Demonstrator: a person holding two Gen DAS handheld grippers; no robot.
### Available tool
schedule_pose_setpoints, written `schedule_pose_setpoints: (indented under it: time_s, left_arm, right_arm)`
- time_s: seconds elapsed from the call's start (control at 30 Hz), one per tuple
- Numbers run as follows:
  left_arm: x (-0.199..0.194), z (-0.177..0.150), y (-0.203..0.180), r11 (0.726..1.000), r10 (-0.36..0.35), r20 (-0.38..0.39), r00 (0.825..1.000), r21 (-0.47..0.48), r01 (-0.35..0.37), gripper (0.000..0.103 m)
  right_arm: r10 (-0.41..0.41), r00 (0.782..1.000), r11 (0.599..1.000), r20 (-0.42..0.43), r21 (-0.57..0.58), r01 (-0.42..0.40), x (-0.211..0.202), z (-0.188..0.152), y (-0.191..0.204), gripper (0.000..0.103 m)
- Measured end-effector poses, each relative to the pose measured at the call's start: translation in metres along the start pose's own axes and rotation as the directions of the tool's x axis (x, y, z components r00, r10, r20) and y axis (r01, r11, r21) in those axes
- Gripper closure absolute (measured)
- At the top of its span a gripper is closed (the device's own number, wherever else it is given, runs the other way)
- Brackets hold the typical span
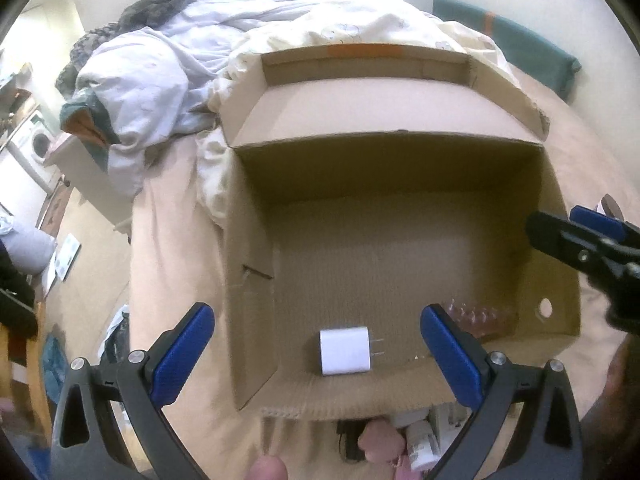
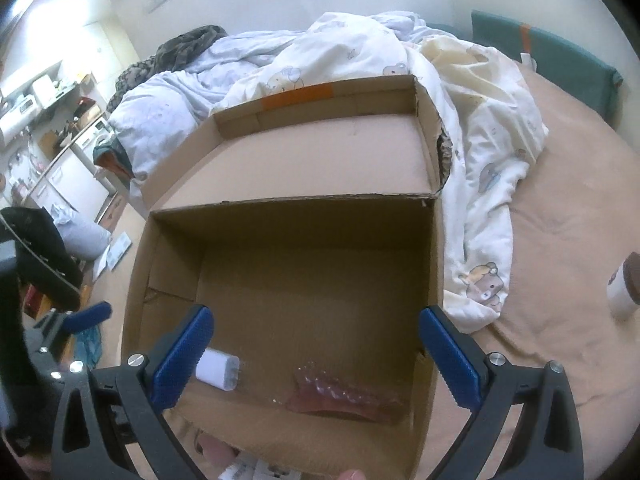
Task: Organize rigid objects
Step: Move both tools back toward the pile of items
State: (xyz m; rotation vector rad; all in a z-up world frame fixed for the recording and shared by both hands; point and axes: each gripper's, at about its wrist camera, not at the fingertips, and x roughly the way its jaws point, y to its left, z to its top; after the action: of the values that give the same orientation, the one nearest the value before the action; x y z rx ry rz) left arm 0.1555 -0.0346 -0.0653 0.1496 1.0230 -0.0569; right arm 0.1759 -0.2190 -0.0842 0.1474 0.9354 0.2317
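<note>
Resting on a bed [image 1: 568, 184], an open cardboard box [image 1: 560, 240] is seen with a white charger [image 1: 345, 352] and a pink plastic piece [image 2: 344, 398] lying apart on its floor near the front wall. The left gripper [image 1: 316, 356] and right gripper [image 2: 316, 356] are held over the box, jaws spread apart, nothing gripped.

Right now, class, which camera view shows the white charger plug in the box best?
The left wrist view: the white charger plug lies whole on the cardboard box floor, prongs visible. In the right wrist view the right gripper finger covers part of it.
</note>
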Motion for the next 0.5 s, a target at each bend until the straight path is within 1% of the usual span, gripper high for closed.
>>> schedule_pose_setpoints:
  time_s: [0.17, 0.23, 0.3, 0.5]
  left_arm:
    - [-0.019, -0.002, 0.008, 1.0, 0.029, 0.015, 0.999, -0.005, -0.029, 0.0]
    - [-0.025, -0.005, 0.013, 0.999, 0.027, 0.001, 1.0, -0.024, -0.027, 0.0]
    - [-0.031, -0.006, 0.018, 0.999, 0.023, -0.011, 1.0, -0.044, -0.023, 0.0]
    - [-0.052, -0.013, 0.03, 0.996, 0.015, -0.022, 1.0, -0.089, -0.017, 0.0]
  right_arm:
    - [0.009, 1.0, 1.0, 0.023, -0.03, -0.008, -0.017, -0.005, 0.005, 0.0]
    - [0.003, 1.0, 1.0, 0.015, -0.031, -0.002, -0.021, -0.005, 0.007, 0.0]
    - [0.024, 1.0, 0.999, 0.006, -0.029, -0.024, -0.028, -0.005, 0.009, 0.0]
    - [0.047, 0.999, 0.998, -0.004, -0.04, -0.047, -0.055, -0.007, 0.022, 0.0]
